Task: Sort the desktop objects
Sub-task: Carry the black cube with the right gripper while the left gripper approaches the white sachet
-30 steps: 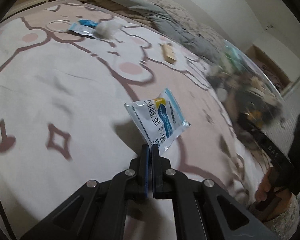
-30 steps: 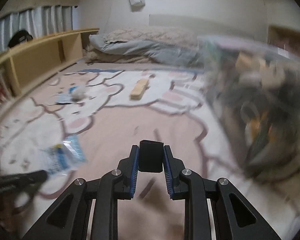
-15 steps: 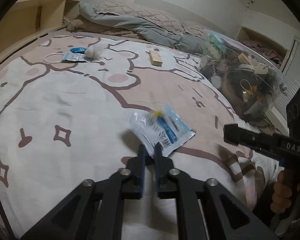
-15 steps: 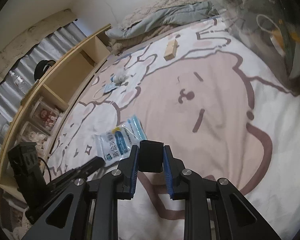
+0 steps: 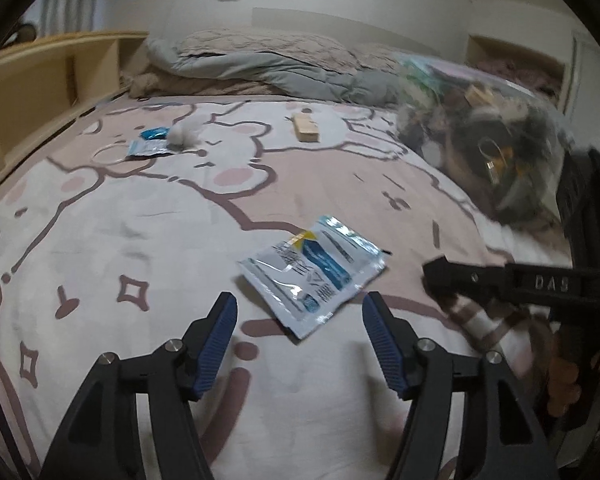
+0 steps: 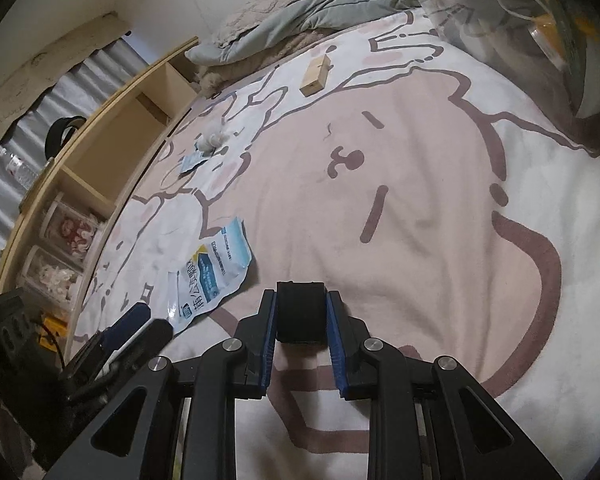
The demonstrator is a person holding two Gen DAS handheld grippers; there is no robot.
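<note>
Sachet lying free on the bedcover, small black block clamped in the right gripper.

The left gripper (image 5: 298,312) has its jaws opening, and the blue and white sachet (image 5: 314,274) lies flat on the pink cartoon bedcover (image 5: 140,216) just ahead of the tips, at about 12 o'clock, touching neither finger. In the right wrist view the same sachet sits at about 10 o'clock from the right gripper (image 6: 302,316), whose blue pads are pressed on both sides of a small black block (image 6: 300,310). The sachet carries Chinese characters, too small and tilted for a sure reading. The right gripper's arm bears the raised letters "DAS" in the left wrist view. A wooden block (image 5: 306,128) lies far off at 12 o'clock, and a clear bag of mixed items (image 5: 484,148) at 2 o'clock.
</note>
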